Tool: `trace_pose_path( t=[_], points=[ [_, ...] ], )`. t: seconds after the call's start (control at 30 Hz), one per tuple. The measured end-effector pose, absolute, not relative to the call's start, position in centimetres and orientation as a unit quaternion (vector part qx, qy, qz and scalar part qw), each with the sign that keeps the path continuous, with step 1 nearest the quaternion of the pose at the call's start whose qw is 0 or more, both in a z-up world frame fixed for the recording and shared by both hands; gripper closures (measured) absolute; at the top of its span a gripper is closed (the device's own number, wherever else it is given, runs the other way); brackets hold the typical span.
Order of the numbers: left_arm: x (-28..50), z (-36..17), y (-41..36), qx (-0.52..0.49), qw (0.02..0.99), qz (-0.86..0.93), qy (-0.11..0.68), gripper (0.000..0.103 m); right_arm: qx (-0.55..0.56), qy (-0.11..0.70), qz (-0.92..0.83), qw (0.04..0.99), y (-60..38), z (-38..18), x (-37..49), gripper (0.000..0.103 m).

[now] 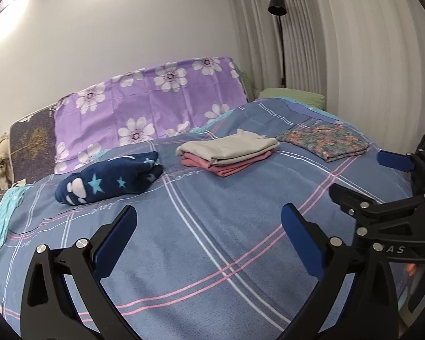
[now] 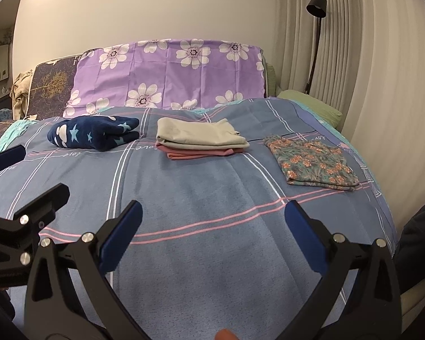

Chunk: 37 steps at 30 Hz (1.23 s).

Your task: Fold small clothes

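Three lots of folded clothes lie in a row on the blue plaid bedspread (image 1: pixel 212 226). A navy star-print garment (image 1: pixel 110 180) (image 2: pixel 95 131) is on the left. A beige garment (image 1: pixel 229 147) (image 2: pixel 198 133) lies on a pink one (image 1: pixel 226 167) (image 2: pixel 195 151) in the middle. A floral garment (image 1: pixel 325 141) (image 2: pixel 314 161) is on the right. My left gripper (image 1: pixel 209 226) is open and empty above bare bedspread, well short of the clothes. My right gripper (image 2: pixel 212 223) is open and empty too; it also shows in the left wrist view (image 1: pixel 365 178).
A purple flowered pillow (image 1: pixel 144 107) (image 2: pixel 170 73) leans at the head of the bed. A green pillow (image 2: pixel 311 104) lies at the far right corner. A black floor lamp (image 2: pixel 316 28) stands before the curtains. The bed's right edge (image 2: pixel 391 226) is close.
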<state>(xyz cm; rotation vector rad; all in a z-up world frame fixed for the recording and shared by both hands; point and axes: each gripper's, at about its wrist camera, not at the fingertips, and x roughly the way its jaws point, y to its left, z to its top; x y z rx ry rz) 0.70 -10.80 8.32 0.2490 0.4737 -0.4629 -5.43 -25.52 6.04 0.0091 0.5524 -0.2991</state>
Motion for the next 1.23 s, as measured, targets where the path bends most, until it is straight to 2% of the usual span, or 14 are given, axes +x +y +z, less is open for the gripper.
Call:
trace_pose_path(
  t=[1.23],
  points=[
    [0.9, 7.8, -9.2, 0.119, 0.941, -0.202, 0.244, 0.001, -0.008, 0.288, -0.143, 0.947, -24.2, 5.2, -4.2, 0.002]
  ],
)
